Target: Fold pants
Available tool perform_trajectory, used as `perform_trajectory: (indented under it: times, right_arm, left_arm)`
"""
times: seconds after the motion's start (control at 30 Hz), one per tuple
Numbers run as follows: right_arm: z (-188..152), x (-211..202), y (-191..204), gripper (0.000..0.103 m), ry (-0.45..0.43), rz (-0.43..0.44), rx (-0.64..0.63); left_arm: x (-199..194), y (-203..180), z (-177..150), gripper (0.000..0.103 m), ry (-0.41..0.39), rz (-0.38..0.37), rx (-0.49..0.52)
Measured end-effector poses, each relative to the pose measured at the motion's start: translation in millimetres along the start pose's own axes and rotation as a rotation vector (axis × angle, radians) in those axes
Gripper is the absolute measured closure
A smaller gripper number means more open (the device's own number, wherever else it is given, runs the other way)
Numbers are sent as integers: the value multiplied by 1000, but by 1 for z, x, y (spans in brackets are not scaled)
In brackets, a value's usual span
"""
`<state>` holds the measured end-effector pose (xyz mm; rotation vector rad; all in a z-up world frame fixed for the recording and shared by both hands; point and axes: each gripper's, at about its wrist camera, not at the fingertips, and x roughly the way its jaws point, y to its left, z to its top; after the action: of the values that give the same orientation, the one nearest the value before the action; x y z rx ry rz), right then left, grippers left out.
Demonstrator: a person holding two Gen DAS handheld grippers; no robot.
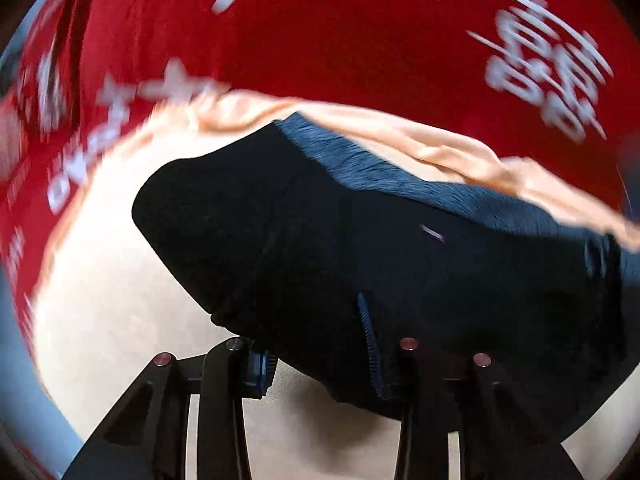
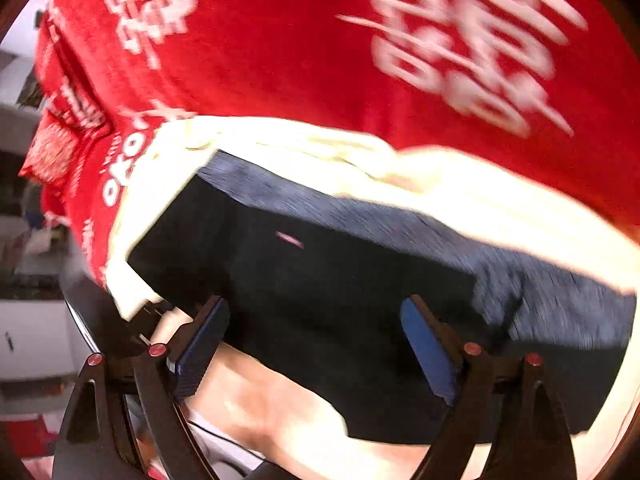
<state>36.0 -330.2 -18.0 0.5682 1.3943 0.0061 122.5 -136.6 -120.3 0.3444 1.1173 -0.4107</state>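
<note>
1. The red cloth (image 1: 360, 40) with blurred white lettering filled the far half of both wrist views; I saw it as the widest thing in the scene, reaching from the left edge to the right.
2. On the near side of that red cloth lay a pale peach sheet (image 1: 120, 280), its far edge rumpled into a ridge; in the right wrist view the same sheet (image 2: 460, 184) was washed out almost to white.
3. The dark navy pants (image 1: 360, 240) lay in a folded block on the peach sheet, a lighter, ribbed-looking band along their far edge and a small pale mark on top. From the right wrist view the pants (image 2: 340, 300) ran from the left to the right, a near corner hanging over the sheet.
4. My left gripper (image 1: 320, 364) had its two fingers partly drawn in, and the near edge of the pants lay between and over them; the right finger was half buried in the fabric. Whether the pads actually pinched the cloth I could not tell.
5. My right gripper (image 2: 316, 344) stood spread wide, blue pads (image 2: 428, 352) facing each other, with the pants behind the gap and neither pad clearly pressing on them.
</note>
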Motion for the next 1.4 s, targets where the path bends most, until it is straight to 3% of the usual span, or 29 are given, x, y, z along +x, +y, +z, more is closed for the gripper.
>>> perform_trajectory:
  times: [0.13,0.27,0.47,0.73,0.77,0.83,0.87,0.9,1.2,1.4]
  right_arm:
    - [29,26,49,12,104,30,-118]
    - [41,68,99,12,207,-3,-239]
    - [48,115,132,11,318,0,-264]
    - [57,148,150,11,459,-181,-354]
    - [54,153,146,14,480,-196,-348]
    - [50,154,135,54,500,-167,-311]
    - [50,147,126,74,489,-123,-268]
    - [50,139,119,82,463,-90,-239]
    - [22,7,36,84,188,187,-84]
    - [-19,-76,-47,84,22,325,33]
  left_arm:
    - [-7,-16,-7,66,-47,46,109]
    - [-12,-25,-14,66,-92,71,199]
    - [-13,-35,-22,66,-133,100,293]
    - [-20,-47,-25,66,-160,116,364]
    - [-20,-45,-22,66,-157,113,361]
    - [-24,-44,-19,66,-147,98,353]
    - [-24,-43,-16,66,-135,86,350]
    - [-28,-45,-15,66,-128,76,350]
    - [-105,-95,3,65,-228,-30,396]
    - [-157,-164,8,65,-286,-114,481]
